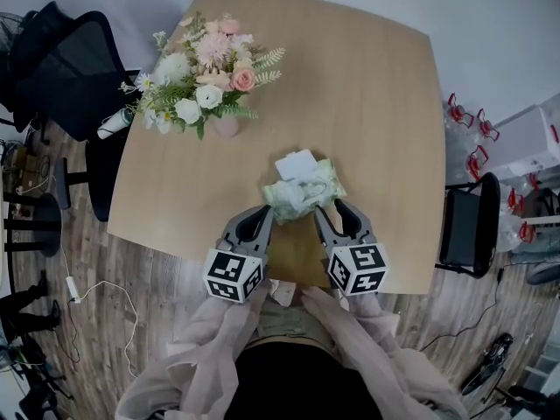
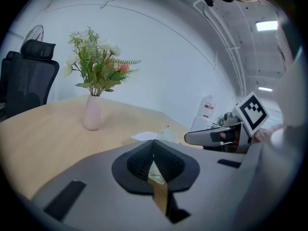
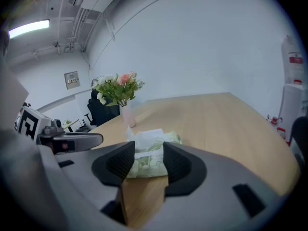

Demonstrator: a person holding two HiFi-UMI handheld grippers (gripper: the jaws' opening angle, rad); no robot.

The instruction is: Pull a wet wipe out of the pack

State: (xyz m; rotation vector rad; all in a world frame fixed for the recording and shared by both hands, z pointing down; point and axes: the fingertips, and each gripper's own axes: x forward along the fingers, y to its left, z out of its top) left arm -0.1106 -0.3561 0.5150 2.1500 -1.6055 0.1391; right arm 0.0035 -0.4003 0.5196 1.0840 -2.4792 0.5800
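Wet wipe pack [image 1: 302, 195]: lies crumpled on the table [image 1: 367, 103] near its front edge, white wipe [image 3: 144, 139] bunched on top. Sits pinched at its left end between the closed jaws of the left gripper [image 1: 268, 210]. Shows just ahead of the right gripper [image 1: 331, 208], framed between its wide-apart jaws.

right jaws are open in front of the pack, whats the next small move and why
Probably ease the right gripper forward and slightly up so its open jaws straddle the white sheet sticking up from the pack, then close. The pack sits just ahead of those jaws, not yet gripped by them, while the left gripper looks shut on the pack's corner, steadying it.
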